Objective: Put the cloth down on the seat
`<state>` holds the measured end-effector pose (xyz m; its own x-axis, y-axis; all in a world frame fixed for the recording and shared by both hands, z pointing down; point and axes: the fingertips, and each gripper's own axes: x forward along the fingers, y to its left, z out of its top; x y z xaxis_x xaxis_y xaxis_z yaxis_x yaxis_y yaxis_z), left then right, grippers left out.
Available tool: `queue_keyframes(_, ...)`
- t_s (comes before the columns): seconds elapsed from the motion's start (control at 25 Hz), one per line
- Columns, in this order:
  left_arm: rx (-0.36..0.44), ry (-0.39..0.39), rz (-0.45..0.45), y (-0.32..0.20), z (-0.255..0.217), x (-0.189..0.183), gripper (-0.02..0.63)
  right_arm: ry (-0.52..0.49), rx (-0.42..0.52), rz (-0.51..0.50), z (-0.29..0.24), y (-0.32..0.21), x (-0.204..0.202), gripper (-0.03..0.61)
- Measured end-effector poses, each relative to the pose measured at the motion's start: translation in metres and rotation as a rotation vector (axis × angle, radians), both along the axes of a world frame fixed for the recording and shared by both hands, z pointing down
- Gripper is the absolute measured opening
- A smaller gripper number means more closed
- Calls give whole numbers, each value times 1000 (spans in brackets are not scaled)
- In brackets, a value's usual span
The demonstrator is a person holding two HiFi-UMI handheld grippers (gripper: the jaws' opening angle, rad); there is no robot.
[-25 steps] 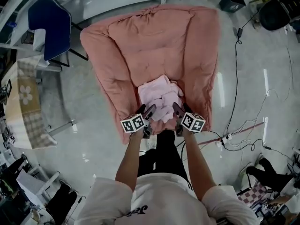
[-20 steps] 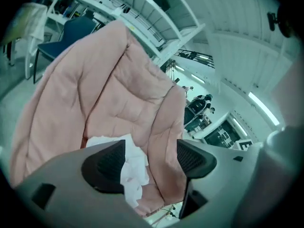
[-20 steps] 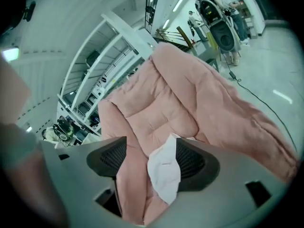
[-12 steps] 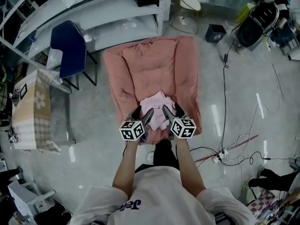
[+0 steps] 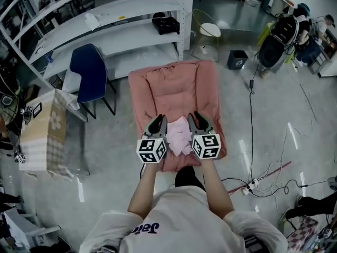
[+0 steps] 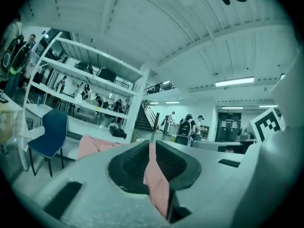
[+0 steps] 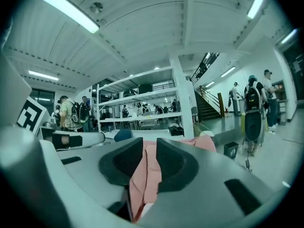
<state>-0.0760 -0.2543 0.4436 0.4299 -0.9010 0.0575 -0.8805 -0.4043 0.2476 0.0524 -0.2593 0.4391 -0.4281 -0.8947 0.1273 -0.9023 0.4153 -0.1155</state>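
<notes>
Cloth (image 5: 178,136) stretched between the left claw (image 5: 157,123) and right claw (image 5: 197,121), both closing on its edges. We place the seat (image 5: 179,80) directly below, slightly ahead.

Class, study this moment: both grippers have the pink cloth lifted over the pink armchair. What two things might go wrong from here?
1. The cloth hangs over the front part of the seat; let go here, it may slide off the front edge onto the floor.
2. The left gripper and right gripper, jaws closing, each pinch only a thin fold; one side may slip free and drop unevenly.
</notes>
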Motion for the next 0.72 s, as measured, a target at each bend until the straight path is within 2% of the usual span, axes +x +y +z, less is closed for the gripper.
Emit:
queue_keyframes(0.2,140,-83,-16,11,-56,-4,15,20,94,-11,-44,14,-10,49)
queue_keyframes(0.32,197,-119,-27,19,-76,-4,14,37,117,-19,-60,19,-16,25)
queue_keyframes(0.72,229,-99,-25,26,-88,-5,13,47,156,-27,-74,26,-29,18)
